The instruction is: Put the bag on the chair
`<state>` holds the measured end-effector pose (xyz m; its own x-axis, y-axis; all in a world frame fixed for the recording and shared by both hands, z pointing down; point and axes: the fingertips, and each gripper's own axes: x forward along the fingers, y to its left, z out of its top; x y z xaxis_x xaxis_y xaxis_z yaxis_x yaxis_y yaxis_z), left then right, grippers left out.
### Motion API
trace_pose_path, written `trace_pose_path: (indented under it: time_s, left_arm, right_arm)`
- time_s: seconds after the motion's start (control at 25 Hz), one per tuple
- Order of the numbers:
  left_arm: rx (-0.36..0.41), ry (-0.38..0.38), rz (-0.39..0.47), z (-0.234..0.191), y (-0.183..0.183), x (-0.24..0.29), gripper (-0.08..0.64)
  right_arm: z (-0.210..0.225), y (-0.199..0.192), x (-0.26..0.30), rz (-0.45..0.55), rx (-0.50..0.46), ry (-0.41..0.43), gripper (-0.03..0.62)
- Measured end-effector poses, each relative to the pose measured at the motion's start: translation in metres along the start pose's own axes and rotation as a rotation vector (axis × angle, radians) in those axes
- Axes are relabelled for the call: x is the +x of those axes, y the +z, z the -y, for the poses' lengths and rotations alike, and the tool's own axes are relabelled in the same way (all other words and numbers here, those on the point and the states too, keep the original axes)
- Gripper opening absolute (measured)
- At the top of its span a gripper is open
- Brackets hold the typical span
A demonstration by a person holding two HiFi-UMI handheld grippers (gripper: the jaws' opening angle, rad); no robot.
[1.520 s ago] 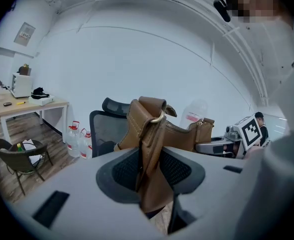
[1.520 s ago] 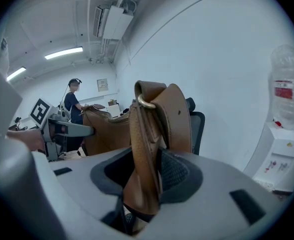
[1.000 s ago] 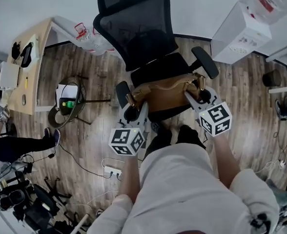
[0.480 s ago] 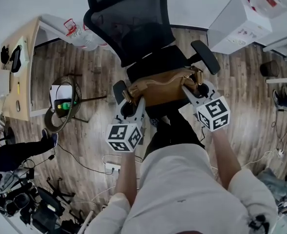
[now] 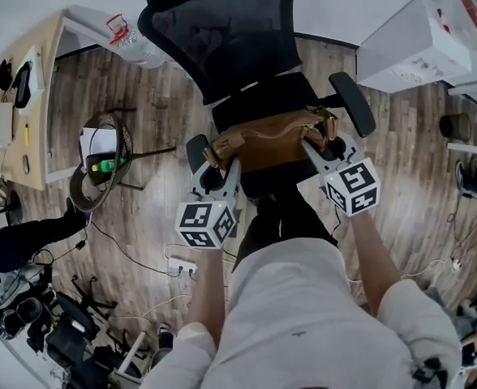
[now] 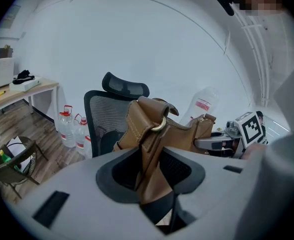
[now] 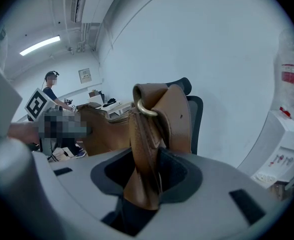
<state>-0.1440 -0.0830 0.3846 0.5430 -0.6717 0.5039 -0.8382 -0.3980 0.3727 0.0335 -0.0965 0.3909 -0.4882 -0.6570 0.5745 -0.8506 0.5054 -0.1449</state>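
Note:
A tan leather bag [image 5: 271,143] hangs stretched between my two grippers, over the seat of the black mesh office chair [image 5: 222,35]. My left gripper [image 5: 215,162] is shut on the bag's left strap end [image 6: 149,156], just below its brass ring. At the bag's other end my right gripper [image 5: 318,143] is shut on the right strap [image 7: 139,171]. Whether the bag's underside touches the seat [image 5: 267,102] cannot be told. In the left gripper view the bag's body [image 6: 182,134] runs across to the right gripper [image 6: 222,143].
Chair armrests [image 5: 352,104] flank the bag. Water bottles [image 5: 129,43] stand by a wooden desk [image 5: 27,112] at left, with a round stool [image 5: 100,168] and floor cables [image 5: 182,267]. A white dispenser [image 5: 417,47] stands at right. A seated person [image 5: 11,241] is at far left.
Both grippers have carried the bag forward and down towards the chair seat. The chair now sits nearer and larger under the bag.

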Motion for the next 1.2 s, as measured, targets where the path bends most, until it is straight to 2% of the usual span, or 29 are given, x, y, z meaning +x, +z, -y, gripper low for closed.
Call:
trace_pose_path:
  time_s: [0.68,1.2]
  left_arm:
    - [-0.083,0.121,-0.068,-0.030,-0.017,0.080,0.120]
    - [-0.138,0.182,-0.125,-0.060,-0.058,0.122,0.120]
  right_arm:
    - [0.062,-0.019,0.083,-0.085,-0.011,0.117,0.147]
    - [0.082,-0.056,0.138,-0.134,-0.033,0.189,0.147]
